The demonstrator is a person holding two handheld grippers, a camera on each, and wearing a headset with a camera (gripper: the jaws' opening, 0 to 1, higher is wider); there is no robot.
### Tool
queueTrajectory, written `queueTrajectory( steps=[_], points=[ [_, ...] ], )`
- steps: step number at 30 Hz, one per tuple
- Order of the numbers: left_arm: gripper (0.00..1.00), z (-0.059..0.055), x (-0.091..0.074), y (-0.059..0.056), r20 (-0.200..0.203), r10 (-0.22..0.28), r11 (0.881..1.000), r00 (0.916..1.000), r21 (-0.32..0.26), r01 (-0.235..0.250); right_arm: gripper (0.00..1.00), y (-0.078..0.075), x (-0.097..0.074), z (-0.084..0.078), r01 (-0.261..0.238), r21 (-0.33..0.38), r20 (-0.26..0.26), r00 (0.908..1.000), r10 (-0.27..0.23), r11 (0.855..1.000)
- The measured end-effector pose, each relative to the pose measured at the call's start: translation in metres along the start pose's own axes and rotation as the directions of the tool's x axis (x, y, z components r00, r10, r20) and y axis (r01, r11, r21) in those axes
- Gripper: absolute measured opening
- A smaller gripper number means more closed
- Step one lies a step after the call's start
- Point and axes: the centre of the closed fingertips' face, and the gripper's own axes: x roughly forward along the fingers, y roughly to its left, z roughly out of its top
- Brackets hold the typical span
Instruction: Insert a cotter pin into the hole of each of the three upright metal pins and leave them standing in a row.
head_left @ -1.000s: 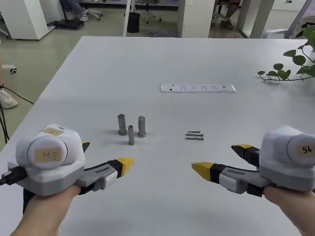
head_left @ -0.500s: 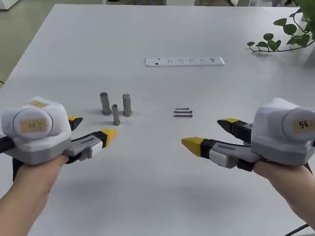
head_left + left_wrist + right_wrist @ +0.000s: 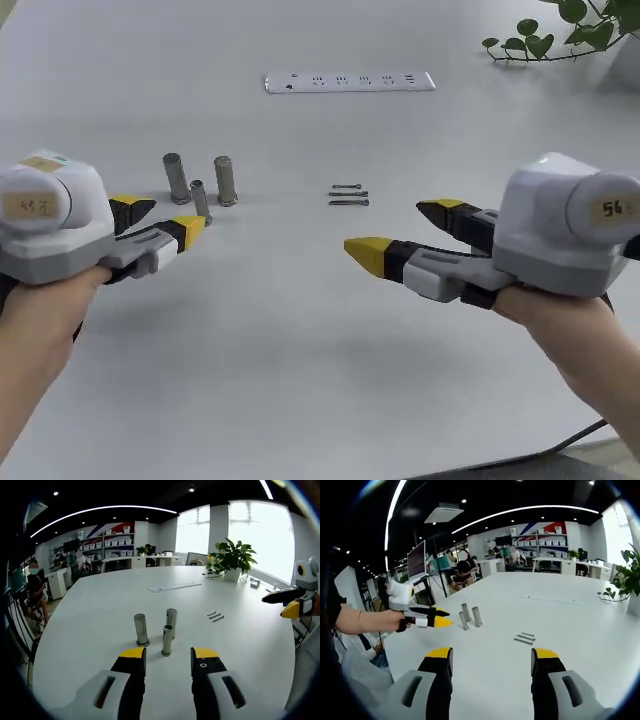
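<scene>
Three upright grey metal pins (image 3: 200, 184) (image 3: 155, 629) (image 3: 470, 616) stand close together on the white table, the shortest one in front. Three small cotter pins (image 3: 348, 194) (image 3: 215, 615) (image 3: 524, 638) lie side by side to their right. My left gripper (image 3: 158, 219) (image 3: 167, 656) hovers open just short of the metal pins, nothing between its yellow-tipped fingers. My right gripper (image 3: 405, 231) (image 3: 492, 656) is open too, held to the right of and nearer than the cotter pins, holding nothing.
A white power strip (image 3: 349, 82) (image 3: 174, 586) lies further back on the table (image 3: 300, 340). A green plant (image 3: 555, 30) (image 3: 231, 560) trails at the far right corner. The table's near edge runs at the bottom right. People sit at desks in the background.
The head camera has tilted down, so everything sits higher in view. Both grippers have moved forward toward the pins, the left nearing the metal pins; both stay open.
</scene>
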Motion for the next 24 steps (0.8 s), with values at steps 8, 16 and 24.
queueTrajectory(
  steps=[8,16,24],
  points=[
    [0.27,-0.002,0.016,0.004,-0.001,-0.033,0.999,0.9995,0.009,0.033,0.60,-0.006,0.005,-0.009,0.000,0.003,-0.026,0.9997,0.000,1.000],
    [0.21,0.002,0.029,0.006,0.017,-0.057,0.998,0.9982,0.002,0.057,0.59,-0.010,0.006,-0.017,0.012,0.017,-0.036,0.9993,-0.012,1.000],
    [0.16,-0.001,0.037,0.002,-0.002,-0.092,0.995,0.9958,0.029,0.092,0.58,-0.015,0.007,-0.019,0.027,0.028,-0.041,0.9988,-0.026,0.999]
  ],
)
